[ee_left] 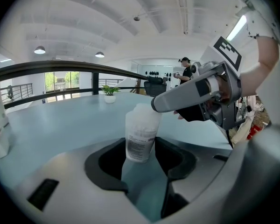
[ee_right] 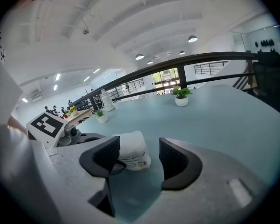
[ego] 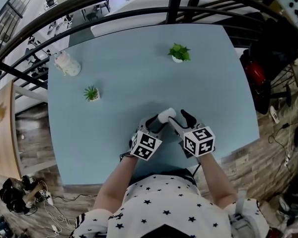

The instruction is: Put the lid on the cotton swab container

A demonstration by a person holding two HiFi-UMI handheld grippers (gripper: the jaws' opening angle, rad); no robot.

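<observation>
**Right gripper wide open around the capped container, left gripper holding its base**

The right gripper stood with its jaws spread wide. The top of the cotton swab container sat between them, close against one pad with a clear gap to the other, so nothing was pinched there. The container's long axis ran roughly upright and leaned a little. Its lower body was clamped between the pads of the left gripper, which came in from the opposite side, just above the near middle of the blue table. A pale lid appeared to be seated on top, though its fit could not be judged. The right gripper probably had only to back away along its own line.
</observation>
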